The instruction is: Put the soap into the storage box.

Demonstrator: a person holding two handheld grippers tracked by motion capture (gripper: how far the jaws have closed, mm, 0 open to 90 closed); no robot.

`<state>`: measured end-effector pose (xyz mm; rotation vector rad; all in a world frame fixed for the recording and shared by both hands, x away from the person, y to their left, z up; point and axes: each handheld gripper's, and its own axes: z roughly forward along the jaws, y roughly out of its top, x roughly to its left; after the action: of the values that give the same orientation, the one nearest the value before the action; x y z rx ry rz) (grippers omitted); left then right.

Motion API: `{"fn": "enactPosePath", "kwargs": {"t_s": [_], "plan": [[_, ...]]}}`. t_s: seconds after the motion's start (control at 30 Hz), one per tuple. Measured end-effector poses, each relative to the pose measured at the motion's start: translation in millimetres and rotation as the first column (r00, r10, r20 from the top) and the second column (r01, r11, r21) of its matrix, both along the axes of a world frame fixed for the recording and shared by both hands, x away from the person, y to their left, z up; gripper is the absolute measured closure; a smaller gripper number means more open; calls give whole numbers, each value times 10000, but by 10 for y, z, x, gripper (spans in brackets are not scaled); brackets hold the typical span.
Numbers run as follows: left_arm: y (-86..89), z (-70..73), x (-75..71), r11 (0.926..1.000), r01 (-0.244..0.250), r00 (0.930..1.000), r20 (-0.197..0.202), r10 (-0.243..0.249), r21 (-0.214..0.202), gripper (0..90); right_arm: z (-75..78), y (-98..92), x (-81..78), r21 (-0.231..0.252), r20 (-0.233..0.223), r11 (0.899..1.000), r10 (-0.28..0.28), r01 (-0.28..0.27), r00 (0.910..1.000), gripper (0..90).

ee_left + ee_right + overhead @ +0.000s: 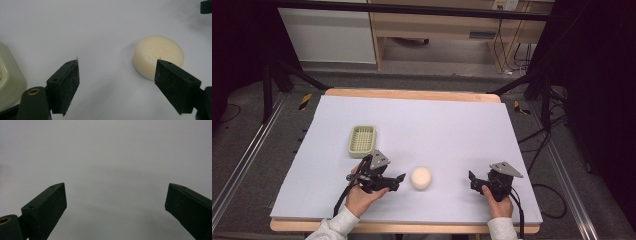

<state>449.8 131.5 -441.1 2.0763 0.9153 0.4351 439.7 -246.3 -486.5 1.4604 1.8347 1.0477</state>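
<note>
Left gripper (401,177) and right gripper (471,176) both gape, pointing inward.

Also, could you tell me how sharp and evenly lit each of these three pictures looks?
High view: table bright, surroundings dark, fairly sharp. Left gripper view: soap slightly soft with a faint shadow, basket blurred at the edge. Right gripper view: dim, grey, featureless mat behind the right gripper.

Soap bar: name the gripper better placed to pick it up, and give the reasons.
Left. The left gripper is open right beside the soap bar, which lies just ahead of its jaws. The right gripper is farther off, facing bare table.
</note>
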Motion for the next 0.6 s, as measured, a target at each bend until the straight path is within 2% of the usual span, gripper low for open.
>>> {"fn": "enactPosePath", "kwargs": {"t_s": [0.6], "plan": [[-181, 61, 10, 9994, 342, 9994, 21, -342, -111, 191, -1, 0, 1, -14, -4, 10000, 39, -39, 10000, 42]]}}
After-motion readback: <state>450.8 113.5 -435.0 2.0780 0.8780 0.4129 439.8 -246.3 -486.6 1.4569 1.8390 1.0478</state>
